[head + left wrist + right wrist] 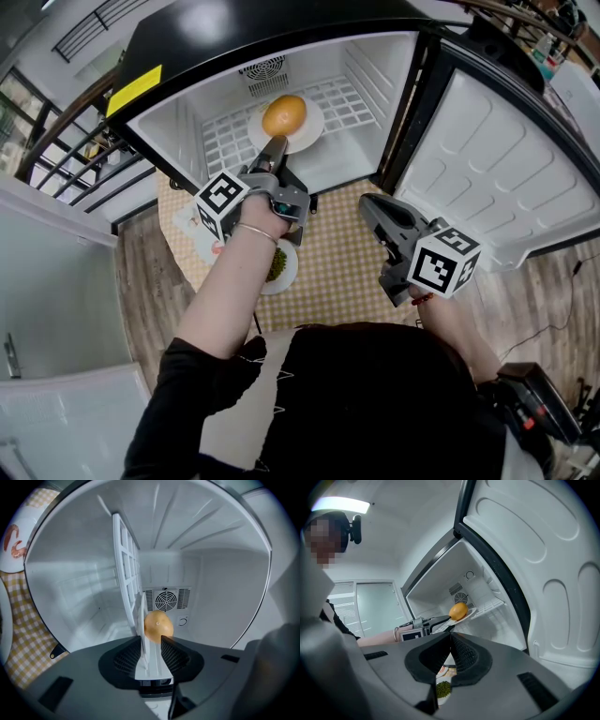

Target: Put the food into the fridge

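Black fridge [281, 23], white inside, fills the top of the head view, w/ its door [497, 178] swung open at right. Yellow label [133, 90] on the fridge's top edge, upper left; print too small to read, and no other writing is legible. Checked tablecloth [337, 253] lies below, mid frame.

Inside, a wire shelf [225, 141] carries a white plate [311, 127] w/ the round orange food [284, 115] on it, upper centre. L gripper [274, 148] reaches in: jaws apart, plate's near rim between them, pads not squeezing it, food just past the tips. R gripper [370, 204] is outside the fridge, centre right, well apart from the food, jaws closed together on nothing.

Small dish of green food [279, 265] sits on the cloth under the L wrist.

Only the L gripper view shows the slack beside the rim. Only the R gripper view shows the L gripper side-on and a ceiling light [340, 503], upper left. Only the head view shows the label.
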The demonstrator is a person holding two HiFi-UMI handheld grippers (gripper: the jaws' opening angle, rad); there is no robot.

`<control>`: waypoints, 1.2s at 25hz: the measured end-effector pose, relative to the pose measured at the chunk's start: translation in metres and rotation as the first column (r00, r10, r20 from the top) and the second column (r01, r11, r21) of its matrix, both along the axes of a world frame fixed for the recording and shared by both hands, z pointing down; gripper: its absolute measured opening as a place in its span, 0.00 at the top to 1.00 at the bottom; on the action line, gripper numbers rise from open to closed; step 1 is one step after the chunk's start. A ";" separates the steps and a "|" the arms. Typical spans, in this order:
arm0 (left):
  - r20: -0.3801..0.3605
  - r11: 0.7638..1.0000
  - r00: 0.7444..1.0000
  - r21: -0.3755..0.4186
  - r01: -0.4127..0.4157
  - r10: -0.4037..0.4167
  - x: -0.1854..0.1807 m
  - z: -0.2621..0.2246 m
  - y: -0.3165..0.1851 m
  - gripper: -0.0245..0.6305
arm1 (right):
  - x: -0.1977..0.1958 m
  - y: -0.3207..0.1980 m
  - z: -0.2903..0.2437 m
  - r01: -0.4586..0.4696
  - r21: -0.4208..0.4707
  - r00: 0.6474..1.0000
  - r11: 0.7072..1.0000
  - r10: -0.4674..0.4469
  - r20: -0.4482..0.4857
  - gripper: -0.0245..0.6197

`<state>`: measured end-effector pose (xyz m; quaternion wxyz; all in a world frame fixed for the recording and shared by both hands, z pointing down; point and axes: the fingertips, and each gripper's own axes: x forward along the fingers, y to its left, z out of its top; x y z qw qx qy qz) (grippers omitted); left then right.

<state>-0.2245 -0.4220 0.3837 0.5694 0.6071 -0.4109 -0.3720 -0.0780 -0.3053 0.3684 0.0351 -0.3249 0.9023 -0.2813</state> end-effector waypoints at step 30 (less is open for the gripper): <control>-0.010 1.000 1.000 -0.010 0.027 -0.027 -0.007 0.009 0.008 0.70 | -0.005 0.001 0.011 0.040 -0.058 0.999 0.998 -0.040 0.008 0.94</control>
